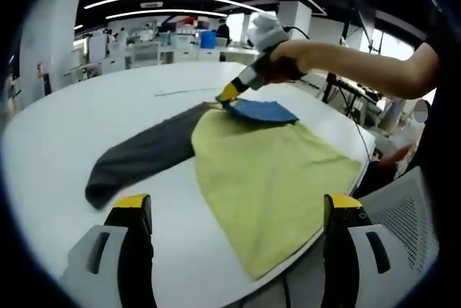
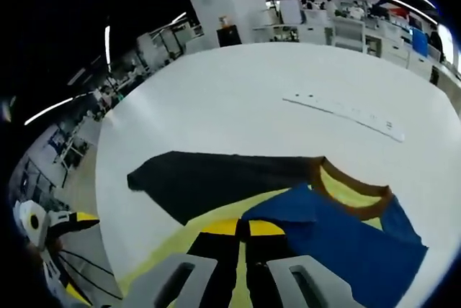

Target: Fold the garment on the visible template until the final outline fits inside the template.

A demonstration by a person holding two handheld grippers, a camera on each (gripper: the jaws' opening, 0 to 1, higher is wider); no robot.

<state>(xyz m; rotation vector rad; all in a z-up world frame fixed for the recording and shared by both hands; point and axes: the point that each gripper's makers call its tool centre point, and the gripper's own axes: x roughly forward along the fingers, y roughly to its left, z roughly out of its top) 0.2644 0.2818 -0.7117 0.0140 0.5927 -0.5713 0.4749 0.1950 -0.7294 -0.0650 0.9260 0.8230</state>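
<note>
One right hand-held gripper [image 2: 241,230] pinched the garment [image 1: 256,110] at twelve o'clock; the left hand-held gripper [image 1: 238,211] gaped wide, so the fold risked skewing off the template [image 1: 270,178].

Both handheld grippers are the same build: light grey plastic bodies with slotted cutouts and black jaws capped in bright yellow. The left gripper [image 1: 238,211] shows chunky yellow tips on its two black jaws. The right gripper [image 2: 241,229] has matching yellow caps. The hand [image 1: 288,60] runs into a bare forearm, with a dark short sleeve [image 1: 432,56] above it.
</note>
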